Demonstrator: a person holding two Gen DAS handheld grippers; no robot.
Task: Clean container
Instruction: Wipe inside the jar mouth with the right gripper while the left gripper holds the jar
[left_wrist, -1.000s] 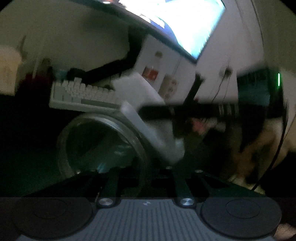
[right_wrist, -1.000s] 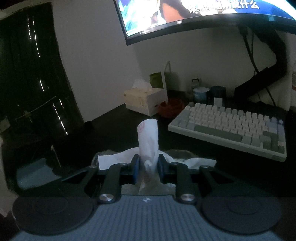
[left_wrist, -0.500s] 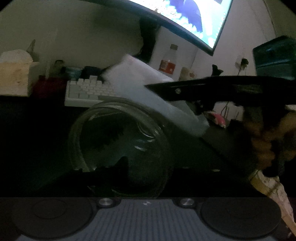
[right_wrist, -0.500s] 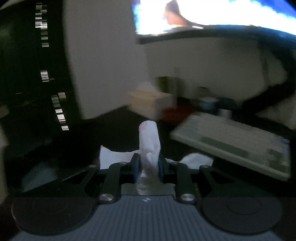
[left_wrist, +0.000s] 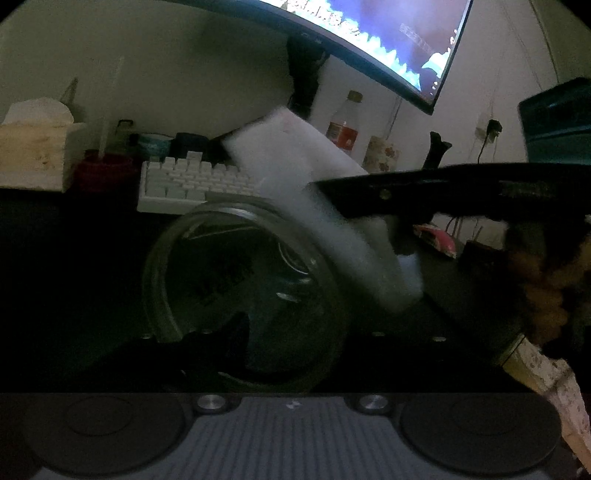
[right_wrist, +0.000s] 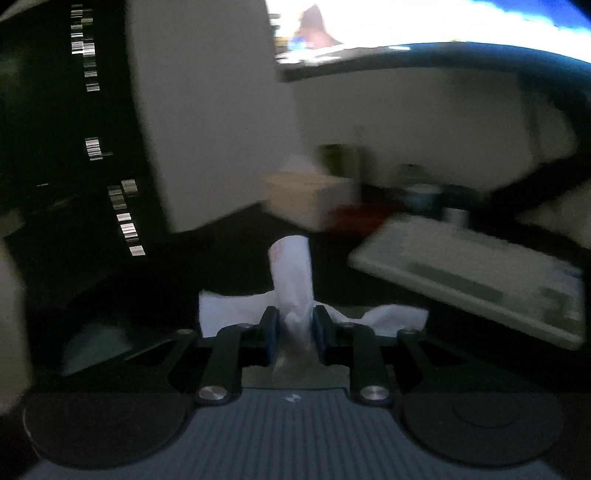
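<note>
A clear glass container (left_wrist: 207, 280) lies on its side on the dark desk, its mouth facing the left wrist camera. My left gripper (left_wrist: 291, 339) is low and dark around the container's near rim. Its jaws are opening, with the rim wall between them and no pad seen pressing on it. My right gripper (right_wrist: 293, 321) is shut on a folded white tissue (right_wrist: 291, 273). Seen from the left wrist, the right gripper (left_wrist: 332, 192) reaches in from the right and holds the tissue (left_wrist: 295, 158) across the container's upper right rim.
A white keyboard (left_wrist: 192, 181) lies behind the container. A tissue box (left_wrist: 33, 151) sits at far left, with cups and a red-labelled bottle (left_wrist: 345, 125) beside it. A lit monitor (left_wrist: 388, 40) hangs above. A person's hand (left_wrist: 546, 280) holds the right gripper.
My left jaws have spread wide apart from a narrow grip at the container's rim. The right gripper keeps its hold on the tissue, which now lies higher across the rim.
</note>
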